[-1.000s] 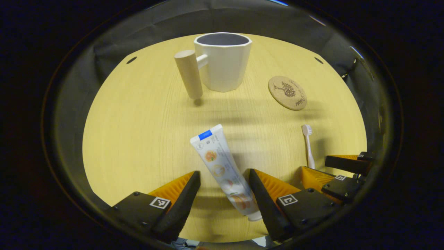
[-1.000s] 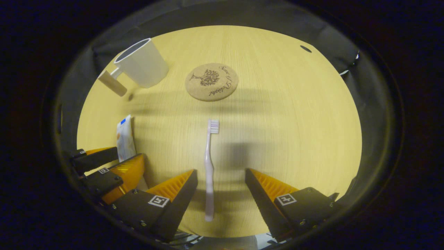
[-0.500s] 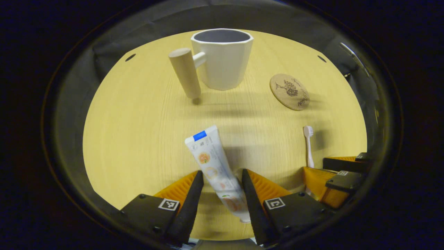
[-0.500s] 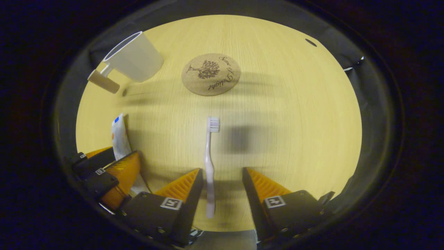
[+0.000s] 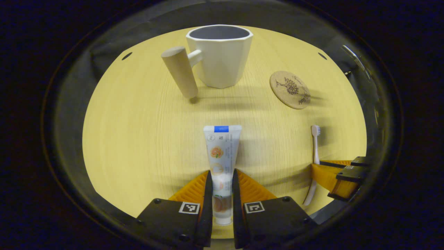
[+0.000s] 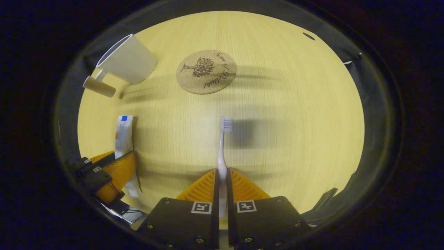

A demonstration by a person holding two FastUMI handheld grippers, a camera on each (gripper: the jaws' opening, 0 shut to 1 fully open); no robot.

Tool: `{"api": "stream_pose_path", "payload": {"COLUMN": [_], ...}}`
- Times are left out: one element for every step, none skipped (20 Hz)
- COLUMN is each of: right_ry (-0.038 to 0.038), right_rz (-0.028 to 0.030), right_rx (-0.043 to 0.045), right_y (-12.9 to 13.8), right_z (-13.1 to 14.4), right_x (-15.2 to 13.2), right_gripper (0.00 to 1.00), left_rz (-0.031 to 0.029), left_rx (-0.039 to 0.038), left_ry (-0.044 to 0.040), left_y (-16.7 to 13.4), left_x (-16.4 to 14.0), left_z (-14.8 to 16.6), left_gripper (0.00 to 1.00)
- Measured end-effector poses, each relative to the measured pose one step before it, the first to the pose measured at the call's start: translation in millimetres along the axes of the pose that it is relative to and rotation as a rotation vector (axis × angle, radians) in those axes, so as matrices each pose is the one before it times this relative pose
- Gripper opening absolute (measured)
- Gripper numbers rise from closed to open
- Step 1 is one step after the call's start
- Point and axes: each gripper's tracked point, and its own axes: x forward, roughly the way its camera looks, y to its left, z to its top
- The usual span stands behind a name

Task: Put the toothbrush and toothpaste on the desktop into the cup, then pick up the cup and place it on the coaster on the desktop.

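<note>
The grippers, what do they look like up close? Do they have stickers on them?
Each gripper, the left gripper and the right gripper, has two wedge-shaped fingers with ribbed sides, fixed to blocky black bodies held by small screws. On top of each black block sits a little square black-and-white marker, like a tiny pixel-pattern sticker.

White cup [image 5: 222, 57]; tan coaster [image 5: 290, 90] with dark tree print; yellow desktop [image 5: 138, 132].

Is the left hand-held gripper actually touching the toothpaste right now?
Touching. In the left gripper view, the left hand-held gripper has both fingers closed against the sides of the toothpaste, with no gap on either side.
</note>
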Motion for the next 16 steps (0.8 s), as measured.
{"api": "stream_pose_path", "payload": {"right_ry": [-0.03093,0.02209,-0.00573,-0.00504,-0.00287,-0.00424,0.00126,0.00116,-0.00017,0.00058,-0.00202,-0.00220,-0.00285,-0.00282,-0.00116,-0.00185], "right_rz": [0.00074,0.00164,0.00212,-0.00217,-0.00375,-0.00100,-0.00103,0.00059,0.00001,0.00024,-0.00007,-0.00106,-0.00070,-0.00141,-0.00052,-0.00018], "right_rx": [0.02096,0.00188,-0.00345,-0.00014,0.00076,-0.00047,0.00067,0.00121,0.00215,-0.00009,-0.00102,-0.00279,-0.00183,-0.00104,-0.00144,-0.00135], "right_y": [0.47,0.22,-0.47,0.52,-0.77,-0.12,0.27,0.18,0.21,0.38,-0.47,-0.38,-0.28,-0.09,0.44,0.00], "right_z": [5.00,-2.43,0.52,-0.28,0.93,0.66,-0.61,0.25,-0.27,0.03,0.08,0.01,0.83,0.23,-0.92,0.51], "right_x": [5.69,-2.58,-0.38,-1.32,0.42,-1.09,-0.31,0.01,-0.29,-0.02,-0.11,0.41,0.00,0.02,-0.32,-0.48], "right_gripper": [0.12,0.04,0.05,0.04,0.04,0.04,0.04,0.04,0.04,0.04,0.04,0.04,0.04,0.04,0.04,0.04], "left_rz": [0.00035,-0.00179,-0.00388,0.00225,-0.00995,-0.00438,-0.00899,-0.00567,-0.00592,-0.00272,0.00116,0.00042,-0.00141,-0.00176,0.00067,-0.00262], "left_rx": [0.00424,0.00172,-0.00048,-0.00298,0.00207,-0.00066,0.00065,-0.00446,-0.00244,-0.00266,-0.00015,0.00269,0.00594,0.00795,0.00551,0.00343], "left_ry": [0.00051,0.00280,-0.00092,-0.00959,-0.00201,-0.00499,-0.00237,0.00069,-0.00009,0.00078,-0.00310,-0.02035,-0.02062,-0.02329,-0.02603,-0.02800], "left_y": [-0.61,0.06,0.09,0.35,-1.71,0.30,-0.55,0.66,-0.52,0.37,0.59,0.28,-0.83,-0.68,-0.46,-1.38], "left_x": [0.37,-0.63,0.20,-3.05,3.34,-2.79,0.42,-0.50,-0.92,-1.26,-4.09,-7.39,-7.56,-10.74,-11.00,-10.76], "left_z": [0.10,-1.08,0.50,1.65,-0.30,-0.34,1.06,-0.98,0.08,-0.97,0.39,3.72,4.67,5.64,7.57,7.46], "left_gripper": [0.32,0.32,0.32,0.32,0.23,0.22,0.23,0.22,0.22,0.22,0.22,0.22,0.22,0.22,0.22,0.22]}}
